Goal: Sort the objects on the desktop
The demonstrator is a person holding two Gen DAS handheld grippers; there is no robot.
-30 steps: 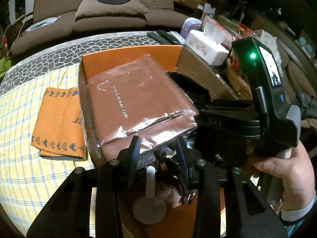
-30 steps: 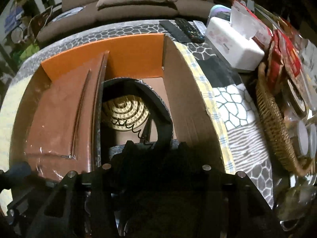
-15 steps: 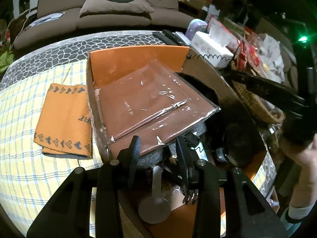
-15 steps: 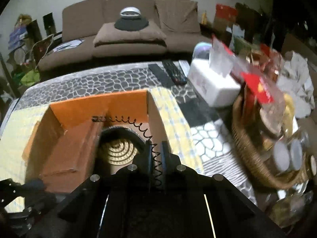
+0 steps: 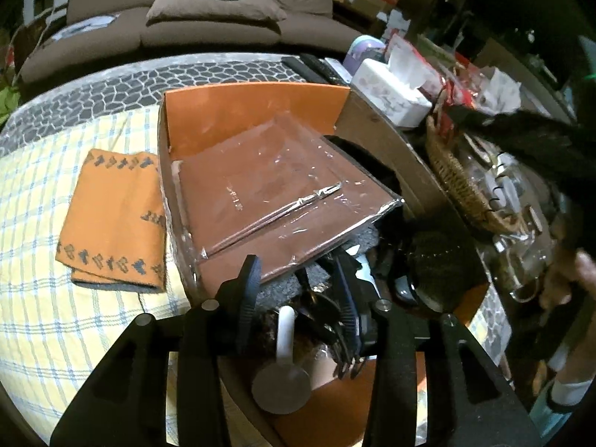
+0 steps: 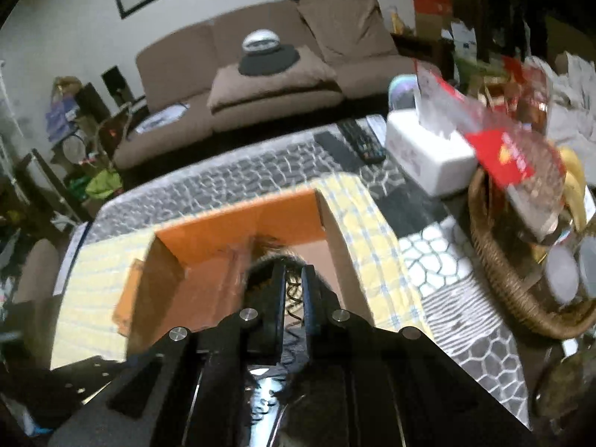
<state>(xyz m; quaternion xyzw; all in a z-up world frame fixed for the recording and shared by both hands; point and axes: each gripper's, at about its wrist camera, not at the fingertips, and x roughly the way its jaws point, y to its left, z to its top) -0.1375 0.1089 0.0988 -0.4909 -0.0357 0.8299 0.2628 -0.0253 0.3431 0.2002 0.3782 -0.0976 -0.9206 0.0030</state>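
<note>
An orange cardboard box [image 5: 257,102] stands on the table and shows in both views [image 6: 242,223]. A brown plastic-wrapped book [image 5: 268,201] lies tilted in its left half. My left gripper [image 5: 294,272] is open over the box's near end, above a white-handled round tool [image 5: 283,376] and dark clutter. My right gripper [image 6: 292,287] is raised above the box, its jaws nearly shut on a thin black coiled cord [image 6: 290,298] that hangs down. In the left wrist view the cord [image 5: 493,201] dangles at the right. A black round object [image 5: 432,264] lies in the box's right half.
A folded orange cloth [image 5: 111,219] lies left of the box on the checked tablecloth. A white tissue box [image 6: 428,160], remotes [image 6: 361,141] and a wicker basket [image 6: 499,275] of snacks stand to the right. A sofa [image 6: 260,74] is behind the table.
My right gripper has risen out of the box with the coiled cord and pulled back to the right. My left gripper has stayed open over the box's near end.
</note>
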